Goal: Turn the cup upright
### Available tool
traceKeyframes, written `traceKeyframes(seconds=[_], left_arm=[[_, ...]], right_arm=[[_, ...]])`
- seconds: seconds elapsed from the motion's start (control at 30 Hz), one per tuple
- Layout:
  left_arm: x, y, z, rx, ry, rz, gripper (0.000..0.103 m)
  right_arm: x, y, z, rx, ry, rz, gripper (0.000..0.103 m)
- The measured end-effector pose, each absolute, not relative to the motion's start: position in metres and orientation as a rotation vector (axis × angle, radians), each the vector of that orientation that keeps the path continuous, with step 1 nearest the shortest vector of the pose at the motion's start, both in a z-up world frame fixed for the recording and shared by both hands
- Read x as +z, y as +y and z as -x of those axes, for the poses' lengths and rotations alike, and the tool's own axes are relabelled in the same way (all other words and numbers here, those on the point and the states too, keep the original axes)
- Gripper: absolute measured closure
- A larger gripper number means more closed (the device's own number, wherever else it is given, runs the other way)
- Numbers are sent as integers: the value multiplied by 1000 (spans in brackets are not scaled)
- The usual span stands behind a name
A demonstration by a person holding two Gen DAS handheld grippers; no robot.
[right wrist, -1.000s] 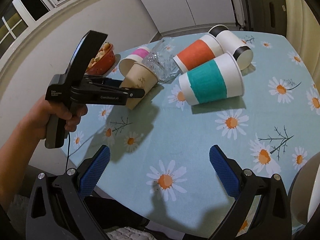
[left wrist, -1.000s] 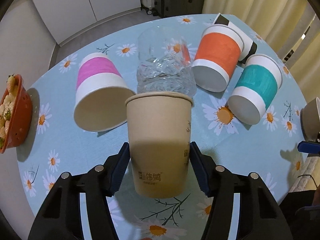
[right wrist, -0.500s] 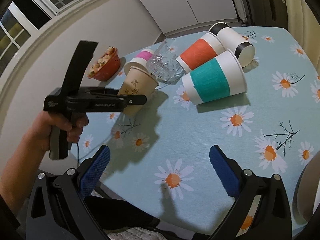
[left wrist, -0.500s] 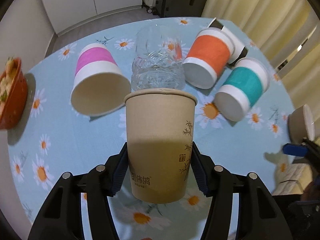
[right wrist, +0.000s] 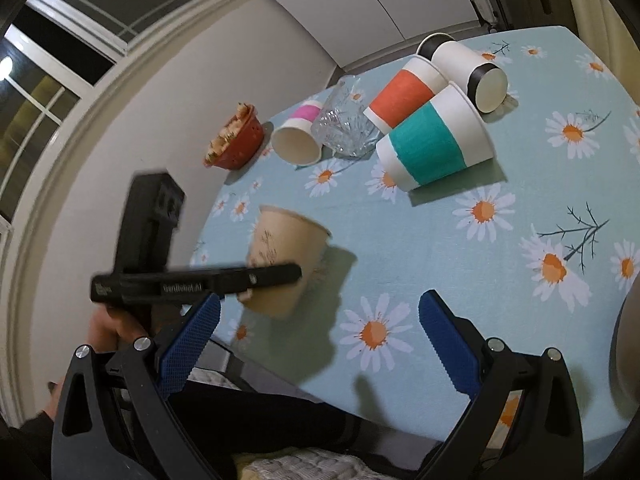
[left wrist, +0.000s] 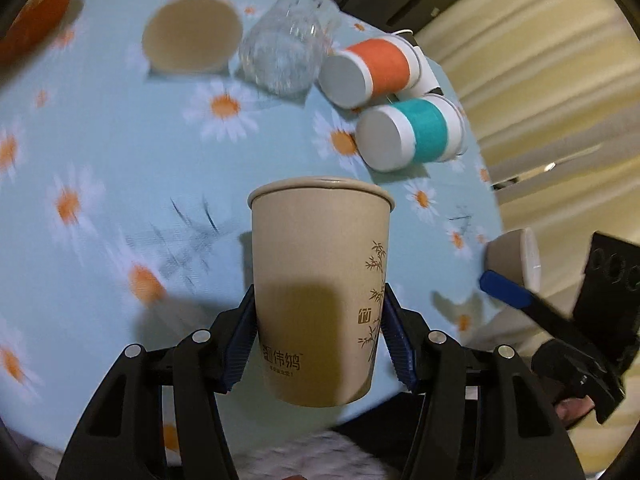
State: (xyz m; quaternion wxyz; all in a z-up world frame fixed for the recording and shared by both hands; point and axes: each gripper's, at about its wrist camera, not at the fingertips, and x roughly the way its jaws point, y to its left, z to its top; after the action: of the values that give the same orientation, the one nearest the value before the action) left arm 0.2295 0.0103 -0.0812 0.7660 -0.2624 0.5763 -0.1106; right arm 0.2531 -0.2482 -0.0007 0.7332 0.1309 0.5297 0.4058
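- Left wrist view: the left hand-held gripper clamps the brown paper cup low on its wall, mouth up, above the bench edge.
- Light, thin-walled, easily crushed; grip gently near the stiffer base.
- The right hand-held gripper hangs open, empty.

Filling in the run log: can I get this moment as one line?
left hand-held gripper: shut on tan paper cup, mouth up, near table edge | right hand-held gripper: open, holding nothing

I've got matt brown paper cup between my ribbed blue rubbery pads; glossy cut glass beyond, cloth tablecloth below.
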Motion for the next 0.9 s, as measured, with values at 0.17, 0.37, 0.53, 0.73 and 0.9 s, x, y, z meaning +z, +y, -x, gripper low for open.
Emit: traceKeyframes(seconds=[0.17, 0.37, 0.53, 0.73, 0.9], left_arm=[[-92, 1, -216, -209, 1235, 642, 47], [-95, -8, -205, -157, 1197, 677, 47], [-100, -15, -202, -135, 1185, 697, 47], [-101, -24, -202, -116, 1173, 647, 42], [-95, -29, -203, -110, 1153, 599, 35]], right_arm=[[0, -255, -253, 899, 1176, -333, 4], [-1, -251, -251, 902, 1182, -316, 4], [-2, -253, -252, 903, 1181, -323, 4], [-2, -256, -251, 900, 1184, -323, 4], [-3, -255, -251, 902, 1188, -322, 4]])
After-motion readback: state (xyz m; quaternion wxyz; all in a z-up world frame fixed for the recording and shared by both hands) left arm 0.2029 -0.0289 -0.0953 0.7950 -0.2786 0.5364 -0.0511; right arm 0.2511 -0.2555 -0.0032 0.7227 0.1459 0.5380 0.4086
